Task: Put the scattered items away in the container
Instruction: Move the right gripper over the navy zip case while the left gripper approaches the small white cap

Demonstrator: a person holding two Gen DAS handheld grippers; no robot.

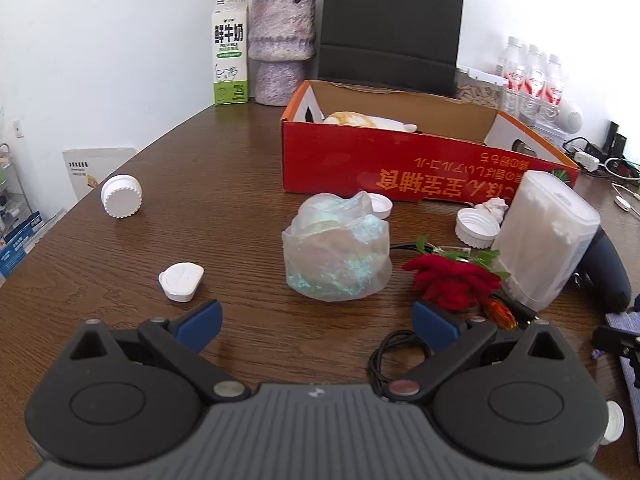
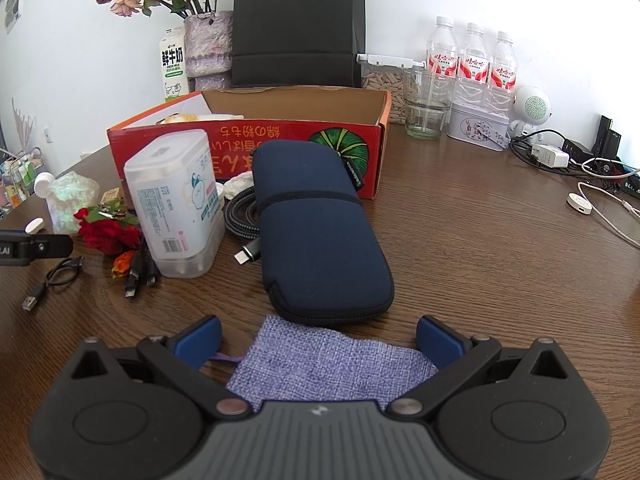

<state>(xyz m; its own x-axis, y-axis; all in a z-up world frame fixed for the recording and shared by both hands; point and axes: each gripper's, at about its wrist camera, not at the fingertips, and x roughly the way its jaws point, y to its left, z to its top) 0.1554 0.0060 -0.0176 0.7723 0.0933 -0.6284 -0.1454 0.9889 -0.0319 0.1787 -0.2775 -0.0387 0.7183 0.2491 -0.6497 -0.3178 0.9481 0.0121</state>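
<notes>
My left gripper (image 1: pixel 316 326) gapes wide, empty, facing the wrap (image 1: pixel 336 248); my right gripper (image 2: pixel 318 340) gapes, empty, over the cloth (image 2: pixel 320 364).

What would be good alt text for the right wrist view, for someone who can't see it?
The right tool hangs open above a lavender woven pouch, with a navy zip case just beyond on the brown table. Behind sits an open red cardboard box, and to the left stand a cotton swab container and a red rose.
</notes>
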